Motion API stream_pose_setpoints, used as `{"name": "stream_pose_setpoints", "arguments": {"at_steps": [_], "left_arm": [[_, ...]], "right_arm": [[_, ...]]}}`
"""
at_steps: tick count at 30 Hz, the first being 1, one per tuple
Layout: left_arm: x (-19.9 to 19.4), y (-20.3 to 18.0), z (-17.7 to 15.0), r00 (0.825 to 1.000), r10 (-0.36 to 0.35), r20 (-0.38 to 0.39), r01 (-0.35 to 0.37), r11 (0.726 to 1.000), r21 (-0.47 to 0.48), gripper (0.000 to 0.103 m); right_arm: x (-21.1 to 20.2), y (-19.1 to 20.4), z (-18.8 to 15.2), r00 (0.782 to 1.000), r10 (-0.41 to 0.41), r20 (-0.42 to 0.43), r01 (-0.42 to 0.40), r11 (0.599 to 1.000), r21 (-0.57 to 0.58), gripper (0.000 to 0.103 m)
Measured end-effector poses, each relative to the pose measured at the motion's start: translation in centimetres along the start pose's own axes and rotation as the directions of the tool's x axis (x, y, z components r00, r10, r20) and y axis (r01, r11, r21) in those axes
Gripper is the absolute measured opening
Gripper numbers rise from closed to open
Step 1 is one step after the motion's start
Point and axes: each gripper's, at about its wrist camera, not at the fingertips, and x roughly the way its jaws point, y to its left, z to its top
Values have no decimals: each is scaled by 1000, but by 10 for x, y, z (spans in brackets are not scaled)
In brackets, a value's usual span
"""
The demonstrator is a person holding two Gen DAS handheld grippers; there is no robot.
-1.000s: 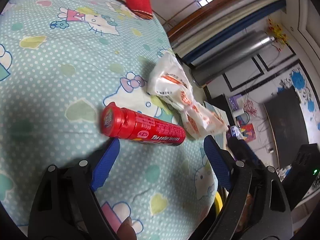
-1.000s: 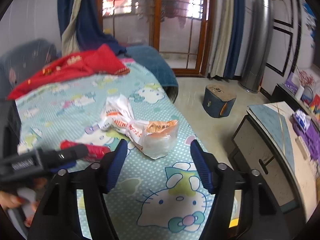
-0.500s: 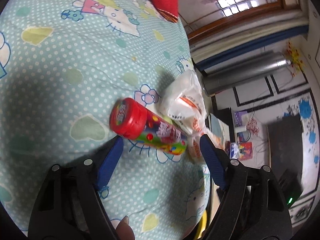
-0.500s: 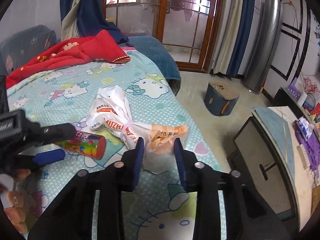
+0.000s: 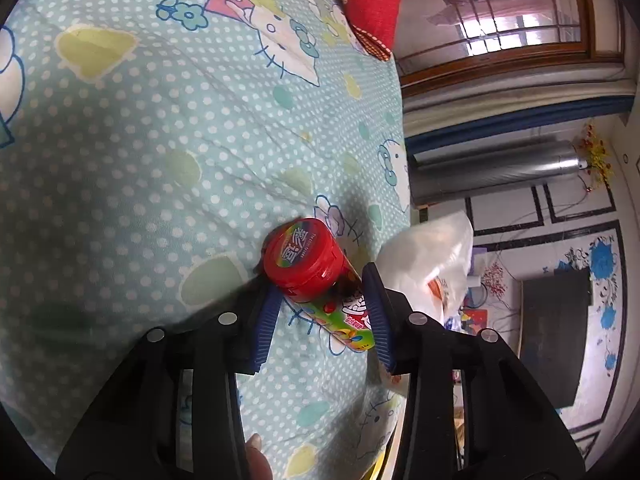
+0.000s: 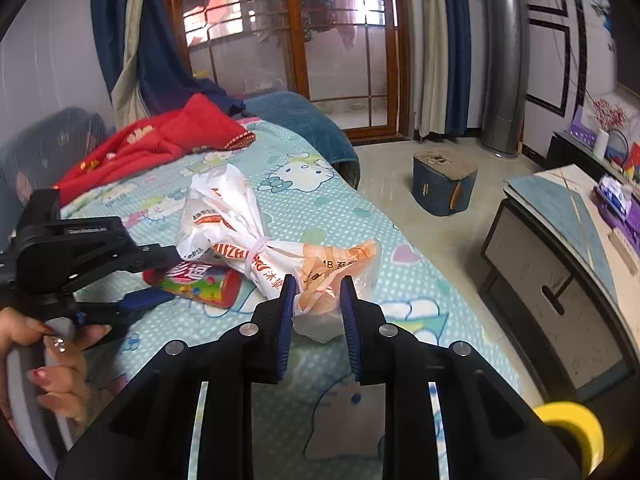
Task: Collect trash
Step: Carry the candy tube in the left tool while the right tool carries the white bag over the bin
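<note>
A: Trash here means two things on the turquoise cartoon-print bedsheet [image 6: 352,216]: a red-capped cylindrical candy tube [image 5: 316,280] and, touching it, a knotted white-and-orange plastic bag [image 6: 256,236].

B: And the grippers?

A: The left gripper [image 5: 320,304] has its blue pads on either side of the tube just below the cap, narrowed onto it. The right gripper [image 6: 316,312] is nearly closed, pinching the bag's crumpled end.

B: What could go wrong?

A: I'd judge the tube may pivot or slide out, since it's round, smooth and caught near one end. The thin bag might tear or slip free if only loose film is pinched.
</note>
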Motion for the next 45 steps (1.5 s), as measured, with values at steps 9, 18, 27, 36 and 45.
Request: {"name": "stream_pose_setpoints", "arguments": {"at_steps": [9, 18, 27, 36, 45], "left_arm": [[-16, 12, -12, 994, -106, -5, 106, 993, 59, 29], [-40, 6, -29, 992, -123, -9, 122, 972, 202, 27], [-73, -27, -49, 989, -130, 68, 89, 902, 423, 26], [-84, -57, -77, 985, -161, 67, 96, 824, 558, 25], [-82, -74, -101, 985, -168, 34, 110, 775, 622, 25]], "right_arm": [[-33, -13, -27, 999, -23, 24, 20, 994, 108, 20], [-57, -26, -40, 999, -42, 35, 36, 988, 151, 19], [-79, -44, -53, 997, -70, 31, 63, 980, 190, 19], [-103, -66, -60, 994, -95, 45, 81, 964, 255, 19], [-127, -82, -68, 989, -135, 60, 115, 957, 266, 19]]}}
